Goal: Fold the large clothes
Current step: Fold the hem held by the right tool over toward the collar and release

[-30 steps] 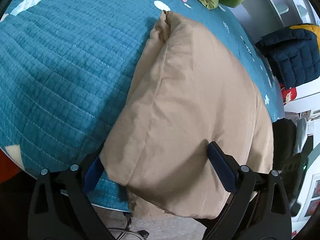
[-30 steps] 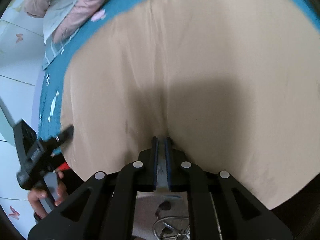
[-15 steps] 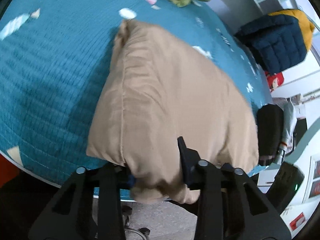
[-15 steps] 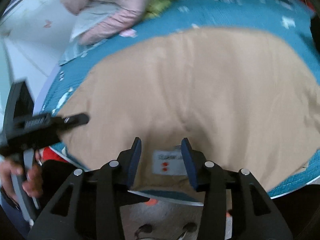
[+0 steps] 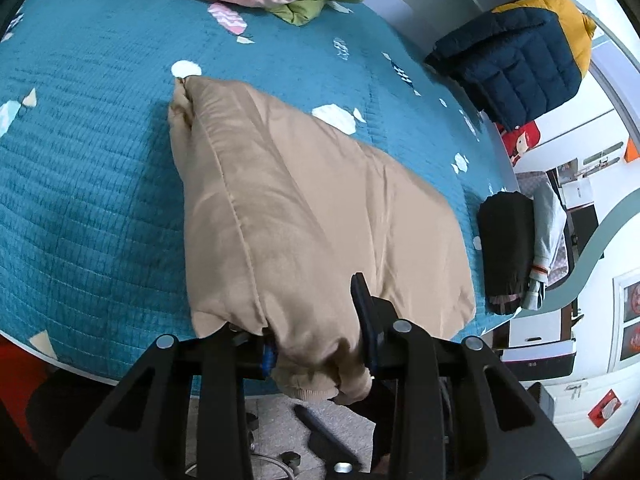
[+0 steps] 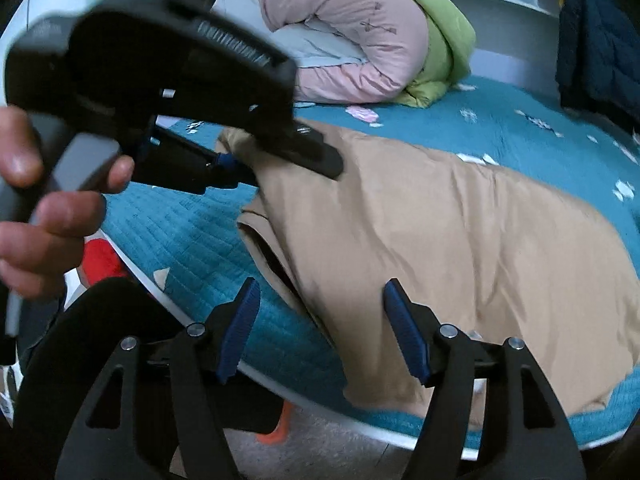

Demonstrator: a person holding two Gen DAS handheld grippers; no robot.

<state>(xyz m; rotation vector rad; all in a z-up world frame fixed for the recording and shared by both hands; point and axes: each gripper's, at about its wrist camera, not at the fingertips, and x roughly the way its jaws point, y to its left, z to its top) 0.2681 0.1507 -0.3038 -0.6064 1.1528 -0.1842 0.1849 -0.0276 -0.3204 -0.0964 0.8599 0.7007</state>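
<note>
While a teal quilted bedspread (image 5: 88, 184) covers the whole bed, a tan padded garment (image 5: 304, 232) lies across it, its near end bunched and hanging past the bed's front edge. At the far side sit a rolled pink and green duvet (image 6: 360, 40) and, off to the right, a navy puffer jacket (image 5: 516, 68). The left gripper (image 5: 320, 344) pinches the tan garment's near corner, cloth squeezed between its blue pads. The right gripper (image 6: 326, 332) has its jaws opening, spread apart over the garment's edge without pressing it. A hand (image 6: 44, 216) grips the left gripper's handle.
</note>
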